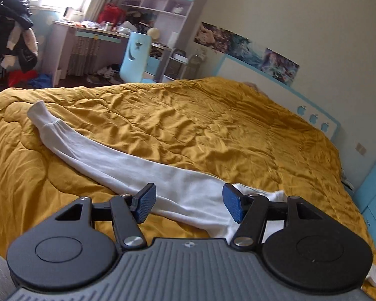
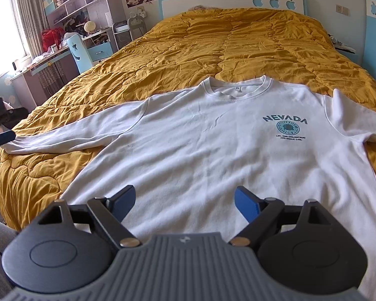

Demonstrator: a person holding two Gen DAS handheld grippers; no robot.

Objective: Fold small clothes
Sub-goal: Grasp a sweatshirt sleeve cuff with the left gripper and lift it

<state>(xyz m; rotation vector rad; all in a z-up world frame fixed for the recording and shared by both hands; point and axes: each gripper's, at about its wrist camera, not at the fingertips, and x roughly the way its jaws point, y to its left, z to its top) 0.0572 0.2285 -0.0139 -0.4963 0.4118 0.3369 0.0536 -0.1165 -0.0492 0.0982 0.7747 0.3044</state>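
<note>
A white long-sleeved sweatshirt (image 2: 200,138) with a teal NEVADA print lies flat, front up, on the mustard quilt (image 2: 225,40), neck toward the headboard. Its left sleeve (image 1: 107,150) stretches out across the quilt in the left wrist view, cuff at the far end. My left gripper (image 1: 188,204) is open, its blue pads on either side of the sleeve near the shoulder, just above it. It also shows in the right wrist view (image 2: 0,128) at the sleeve's end. My right gripper (image 2: 185,207) is open and empty above the sweatshirt's lower hem area.
The bed's white and blue headboard (image 2: 233,2) is at the far end. A cluttered desk (image 1: 87,37), a light blue chair (image 1: 135,57) and shelves stand beyond the bed's left side. A pile of dark coats (image 1: 10,30) hangs by the window.
</note>
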